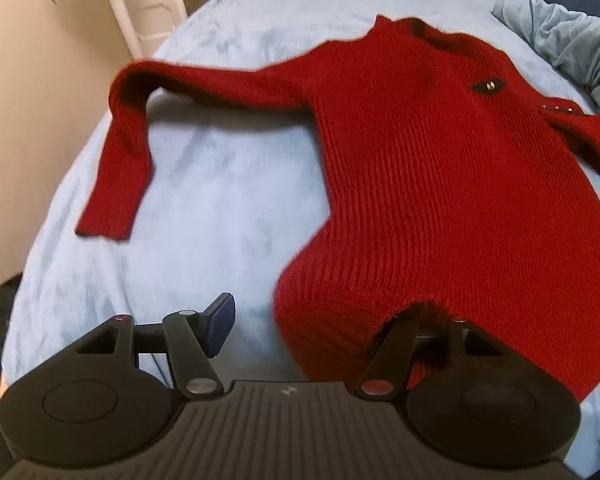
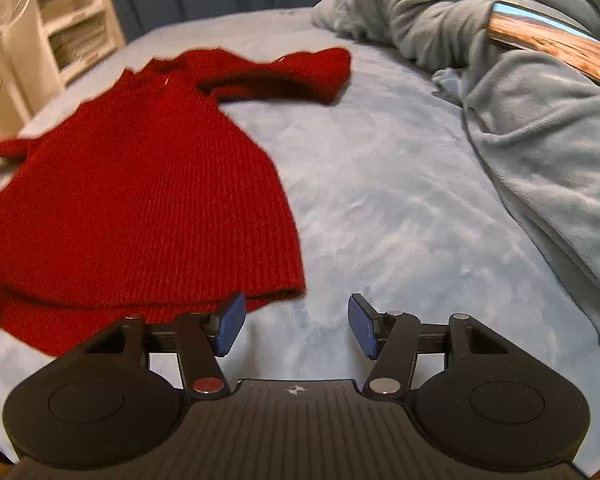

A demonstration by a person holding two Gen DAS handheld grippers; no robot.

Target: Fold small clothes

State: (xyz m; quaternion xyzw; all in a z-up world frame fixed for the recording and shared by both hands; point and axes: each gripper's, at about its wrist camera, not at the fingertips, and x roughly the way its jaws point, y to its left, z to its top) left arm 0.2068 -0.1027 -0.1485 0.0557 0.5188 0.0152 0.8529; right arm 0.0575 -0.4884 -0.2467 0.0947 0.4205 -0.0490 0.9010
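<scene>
A small red knit sweater (image 1: 432, 184) lies spread on a light blue bed cover (image 1: 204, 208). Its left sleeve (image 1: 128, 148) bends down toward me; the neck is at the far end. My left gripper (image 1: 316, 328) is open at the hem's left corner; the hem drapes over its right finger and hides it. In the right wrist view the sweater (image 2: 140, 192) lies to the left, its other sleeve (image 2: 300, 76) folded at the back. My right gripper (image 2: 296, 324) is open, its left fingertip (image 2: 230, 324) at the hem's right corner.
A bunched grey-blue blanket (image 2: 520, 120) lies at the right with a phone (image 2: 548, 40) on it. A white fan (image 2: 4, 40) and drawers (image 2: 76, 20) stand beyond the bed's far left. The bed's left edge (image 1: 60, 184) drops off beside a beige wall.
</scene>
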